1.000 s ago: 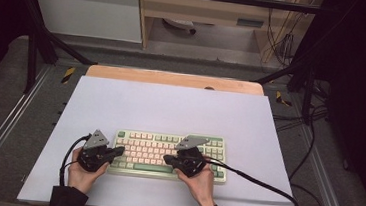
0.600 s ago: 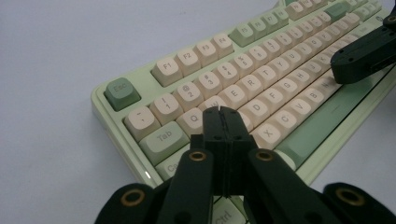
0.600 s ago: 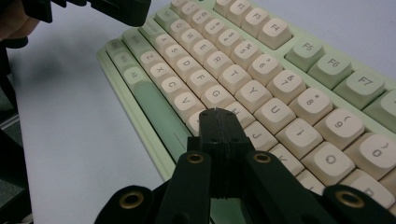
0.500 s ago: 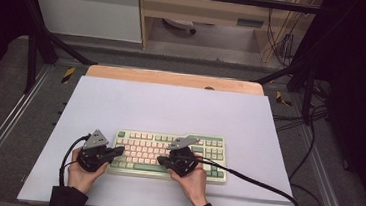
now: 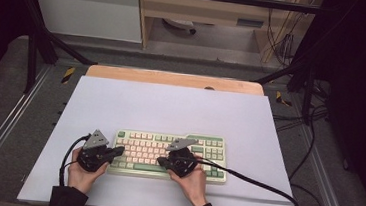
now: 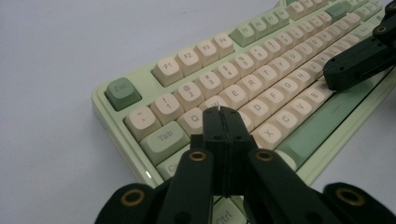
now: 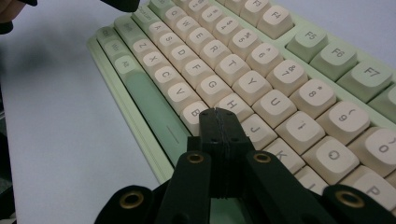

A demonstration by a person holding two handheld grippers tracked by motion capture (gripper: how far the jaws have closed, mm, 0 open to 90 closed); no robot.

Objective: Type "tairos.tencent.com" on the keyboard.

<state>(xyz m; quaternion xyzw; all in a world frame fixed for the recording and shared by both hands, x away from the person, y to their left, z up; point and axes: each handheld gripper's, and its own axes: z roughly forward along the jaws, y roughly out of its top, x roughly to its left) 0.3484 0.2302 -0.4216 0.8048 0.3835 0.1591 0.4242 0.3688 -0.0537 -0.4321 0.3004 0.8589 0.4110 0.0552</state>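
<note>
right gripper (image 5: 172,158) shifted toward 9 o'clock along keyboard (image 5: 214,151) — tips pinched empty, over B/N | left gripper (image 5: 116,151) unmoved, pinched empty near Q/A — looks like typing

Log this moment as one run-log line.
left gripper: shut, over A | right gripper: shut, over N | green-and-cream keyboard: on white table

Grey floor (image 5: 6,97), black frame legs (image 5: 32,57), white cabinet (image 5: 86,9) behind.
</note>
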